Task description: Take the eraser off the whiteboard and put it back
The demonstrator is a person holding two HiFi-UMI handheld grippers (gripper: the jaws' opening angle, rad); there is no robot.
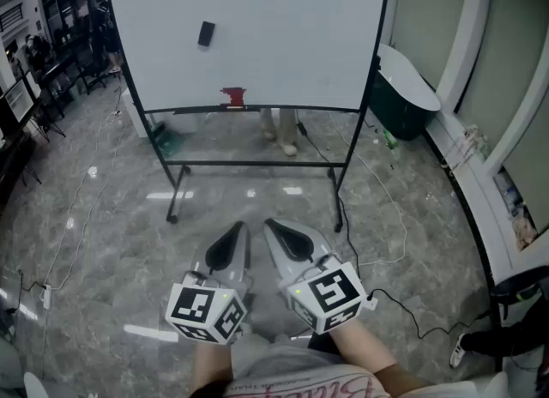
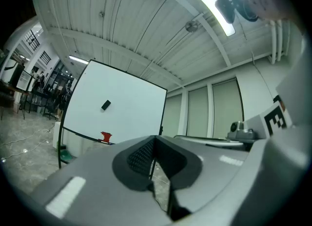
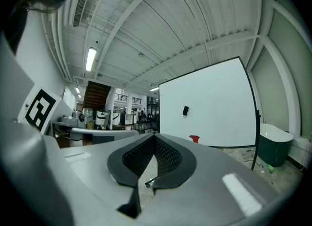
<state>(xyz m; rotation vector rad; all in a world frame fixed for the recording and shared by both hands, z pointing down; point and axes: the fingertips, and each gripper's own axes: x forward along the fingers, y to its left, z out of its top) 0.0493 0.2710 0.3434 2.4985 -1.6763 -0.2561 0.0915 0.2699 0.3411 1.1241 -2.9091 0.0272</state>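
Note:
A small black eraser [image 1: 207,33] sticks to the upper left of the whiteboard [image 1: 283,19], which stands on a black wheeled frame across the room. The eraser [image 2: 106,105] also shows in the left gripper view and, as the eraser [image 3: 185,110], in the right gripper view, far ahead of both. My left gripper [image 1: 238,233] and right gripper [image 1: 270,227] are held side by side close to my body, level, well short of the board. Both have their jaws together with nothing between them.
A red object [image 1: 232,95] rests on the board's tray. A dark green tub [image 1: 401,92] stands right of the board. Cables [image 1: 377,216] trail over the marble floor. Someone's feet [image 1: 281,135] show behind the board. Desks and equipment [image 1: 34,70] line the left.

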